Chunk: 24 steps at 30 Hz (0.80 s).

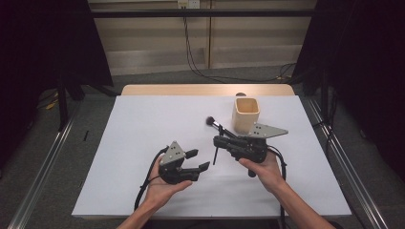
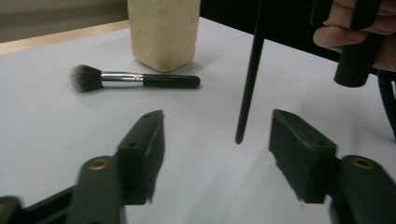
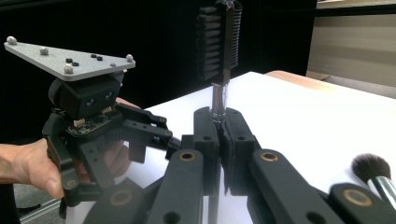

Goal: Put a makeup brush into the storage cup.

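Observation:
My right gripper point(image 1: 218, 141) point(image 3: 223, 116) is shut on a thin black comb-brush. Its toothed head point(image 3: 218, 39) stands above the jaws and its slim handle point(image 1: 215, 155) point(image 2: 251, 70) hangs down toward the white table point(image 1: 143, 143). My left gripper point(image 1: 199, 160) point(image 2: 218, 116) point(image 3: 163, 133) is open just left of it. The handle's tip hangs between the left jaws, nearer the right one, touching neither. A makeup brush point(image 1: 215, 124) point(image 2: 135, 80) point(image 3: 373, 172) with a dark bristle head lies flat beside a beige square cup point(image 1: 246, 114) point(image 2: 163, 32).
The cup stands at the table's back right, close behind the right gripper. A wooden strip point(image 1: 205, 89) edges the far side. Black curtains hang left and right, cables point(image 1: 200, 71) run over the floor behind, and metal rails point(image 1: 43, 176) flank the table.

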Each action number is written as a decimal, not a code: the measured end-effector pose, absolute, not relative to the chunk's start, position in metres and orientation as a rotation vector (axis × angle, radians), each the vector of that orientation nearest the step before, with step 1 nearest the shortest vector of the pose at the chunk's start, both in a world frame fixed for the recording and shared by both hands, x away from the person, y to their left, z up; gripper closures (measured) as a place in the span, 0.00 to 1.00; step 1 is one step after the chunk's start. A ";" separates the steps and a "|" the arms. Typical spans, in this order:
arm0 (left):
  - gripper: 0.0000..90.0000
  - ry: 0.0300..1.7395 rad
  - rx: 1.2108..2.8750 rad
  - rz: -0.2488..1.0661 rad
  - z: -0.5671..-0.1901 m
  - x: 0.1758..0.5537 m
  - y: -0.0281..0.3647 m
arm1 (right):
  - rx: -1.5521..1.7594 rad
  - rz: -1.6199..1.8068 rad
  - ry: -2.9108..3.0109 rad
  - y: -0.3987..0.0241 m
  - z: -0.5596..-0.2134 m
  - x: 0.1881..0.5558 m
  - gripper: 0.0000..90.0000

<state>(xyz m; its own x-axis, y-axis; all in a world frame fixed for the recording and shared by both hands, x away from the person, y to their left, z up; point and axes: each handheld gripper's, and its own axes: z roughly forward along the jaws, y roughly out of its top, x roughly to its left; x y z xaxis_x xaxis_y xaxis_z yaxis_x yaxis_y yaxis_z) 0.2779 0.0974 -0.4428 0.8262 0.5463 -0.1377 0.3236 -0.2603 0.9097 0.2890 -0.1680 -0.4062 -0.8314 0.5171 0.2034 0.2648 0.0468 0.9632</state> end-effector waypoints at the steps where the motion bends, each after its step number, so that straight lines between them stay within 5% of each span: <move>1: 0.29 0.666 1.864 0.251 -0.443 0.278 0.098 | 0.806 1.875 2.116 -0.169 -0.406 0.289 0.96; 9: 0.07 0.730 1.850 0.281 -0.439 0.281 0.104 | 0.806 1.869 2.094 -0.175 -0.403 0.288 0.96; 24: 0.03 0.787 1.805 0.318 -0.430 0.282 0.125 | 0.848 1.838 2.064 -0.192 -0.404 0.284 0.96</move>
